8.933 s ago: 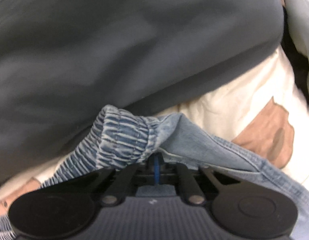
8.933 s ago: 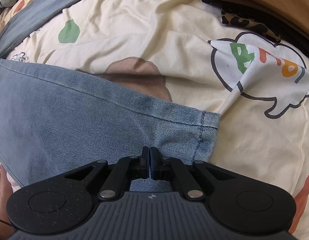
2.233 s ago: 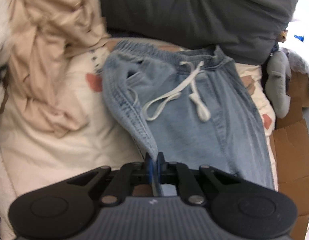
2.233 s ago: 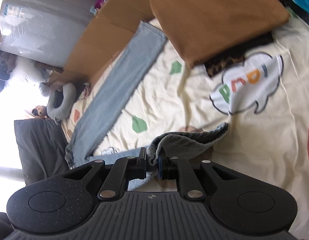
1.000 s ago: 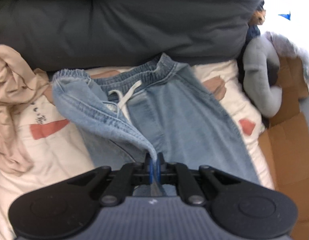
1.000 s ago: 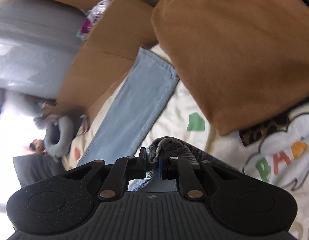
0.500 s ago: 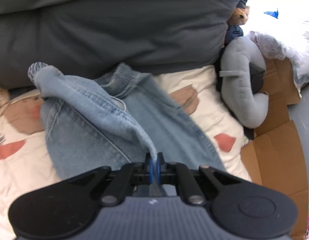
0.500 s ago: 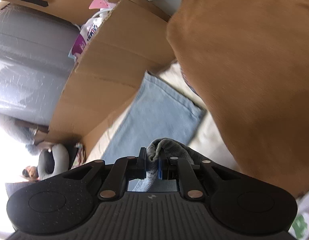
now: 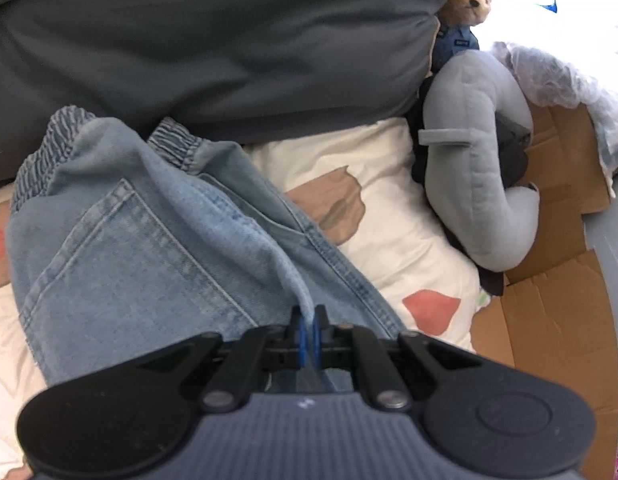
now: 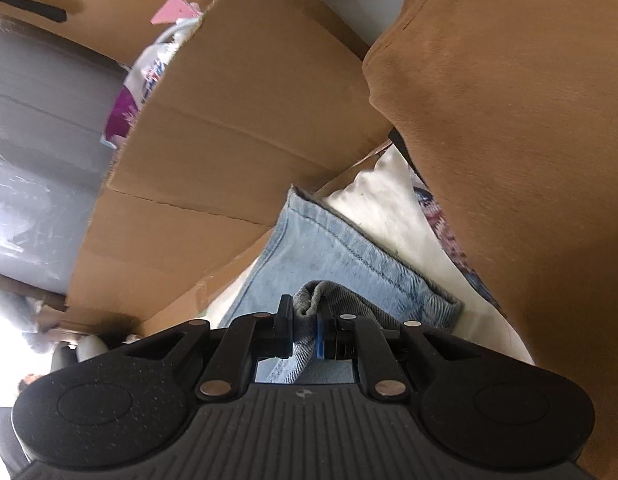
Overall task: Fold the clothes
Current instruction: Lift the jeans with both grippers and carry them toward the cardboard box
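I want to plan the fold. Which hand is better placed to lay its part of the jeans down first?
Probably the right. The right gripper holds its denim directly above the lower leg's hem. The left gripper pinches a taut fold of the jeans, also near alignment.

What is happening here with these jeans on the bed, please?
A person is folding light blue jeans on a patterned sheet, with a gripper in each hand. The left gripper is shut on a fold of denim near the waistband end. The right gripper is shut on bunched denim at the leg end, above the other leg's hem. The fold is not yet laid flat.
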Tool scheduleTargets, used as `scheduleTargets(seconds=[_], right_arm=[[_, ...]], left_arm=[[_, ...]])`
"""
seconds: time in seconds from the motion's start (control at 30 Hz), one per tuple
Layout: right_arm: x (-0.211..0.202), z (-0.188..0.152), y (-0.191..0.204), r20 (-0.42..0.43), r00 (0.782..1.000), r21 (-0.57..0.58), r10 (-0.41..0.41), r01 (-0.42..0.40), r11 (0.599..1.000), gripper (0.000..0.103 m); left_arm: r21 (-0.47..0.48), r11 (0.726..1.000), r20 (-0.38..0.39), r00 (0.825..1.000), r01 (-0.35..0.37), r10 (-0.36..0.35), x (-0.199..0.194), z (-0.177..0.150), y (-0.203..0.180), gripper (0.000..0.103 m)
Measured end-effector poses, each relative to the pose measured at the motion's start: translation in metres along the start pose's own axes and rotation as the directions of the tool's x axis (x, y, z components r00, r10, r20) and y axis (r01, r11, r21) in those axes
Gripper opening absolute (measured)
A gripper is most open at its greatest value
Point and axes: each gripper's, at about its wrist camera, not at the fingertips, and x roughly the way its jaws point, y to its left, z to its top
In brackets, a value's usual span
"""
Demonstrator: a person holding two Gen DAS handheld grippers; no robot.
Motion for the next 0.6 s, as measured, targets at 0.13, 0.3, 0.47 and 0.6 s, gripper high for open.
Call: scheduleTargets(seconds=[0.13, 0.3, 0.47, 0.6], right_arm=[[0.014, 0.005, 0.010, -0.005, 0.999, -0.038, -0.038, 0.038, 0.999, 0.009], [0.029, 0.014, 0.015, -0.030, 0.998, -0.053, -0.054, 0.053, 0.997, 0.009], [0.035, 0.024, 0.020, -0.017, 0.997, -0.049, -0.071, 0.070, 0.996, 0.009], [0.049, 0.033, 0.026, -0.017, 0.995, -0.061, -0.094, 0.093, 0.994, 0.009]], left_arm=[[0.023, 1.000, -0.005, 1.000, 0.004, -0.004, 0.013, 0.000, -0.005, 0.004], [0.030, 1.000, -0.012, 1.000, 0.003, -0.003, 0.029, 0.001, -0.011, 0.004], [0.060, 0.998, -0.016, 1.000, 0.010, -0.009, 0.040, 0.001, -0.023, 0.004], [0.090, 0.996, -0.031, 1.000, 0.006, -0.003, 0.056, 0.003, -0.035, 0.004]])
